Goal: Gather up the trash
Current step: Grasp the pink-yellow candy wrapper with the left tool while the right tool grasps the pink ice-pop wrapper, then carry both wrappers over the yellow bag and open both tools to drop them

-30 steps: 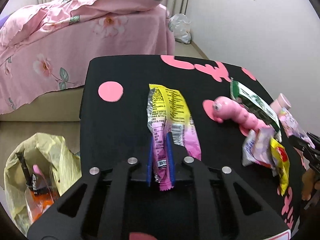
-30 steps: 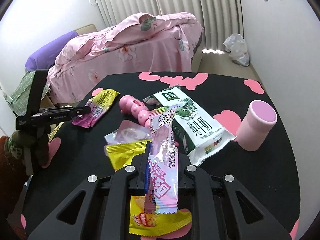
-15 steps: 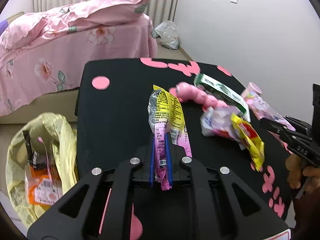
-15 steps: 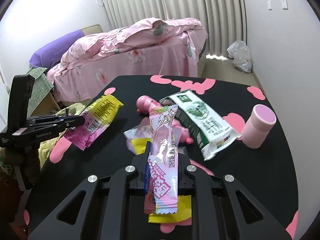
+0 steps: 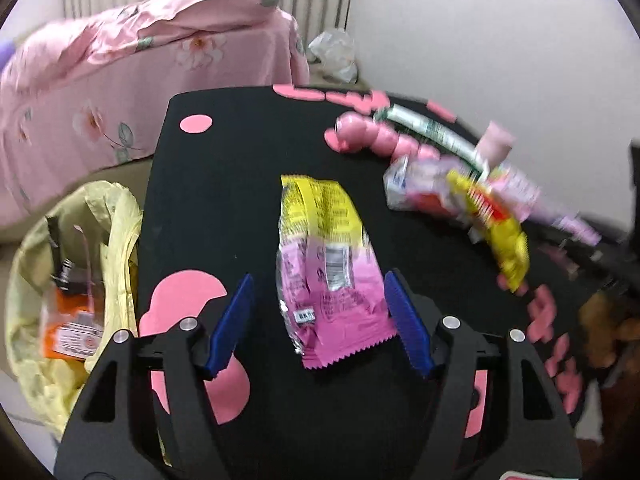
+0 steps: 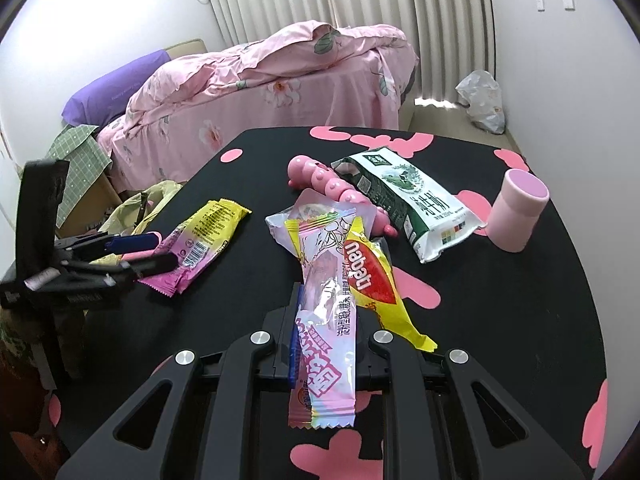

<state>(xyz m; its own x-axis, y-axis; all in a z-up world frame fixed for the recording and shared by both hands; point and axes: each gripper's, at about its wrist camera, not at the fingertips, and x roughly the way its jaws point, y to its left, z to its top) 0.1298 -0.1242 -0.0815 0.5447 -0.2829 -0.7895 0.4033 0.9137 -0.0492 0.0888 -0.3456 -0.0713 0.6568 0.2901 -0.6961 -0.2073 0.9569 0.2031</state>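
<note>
A black desk with pink shapes fills both views beyond the tools, with a pink-covered bed behind it. Only the left wrist view looks down into the yellow trash bag, which stands off the desk's edge to the left of the left tool and holds an orange packet. The right wrist view alone shows clearly the green and white milk powder bag, the pink cup to the far right, and the pink caterpillar toy ahead of the right tool. The left tool's jaws have just been opening and stand wide, with the yellow and pink wrapper between the blue pads, touching neither. The right tool is clamped on a long pink wrapper, whose end sticks up past the fingers. A yellow and red wrapper lies just beside it, on the right.
</note>
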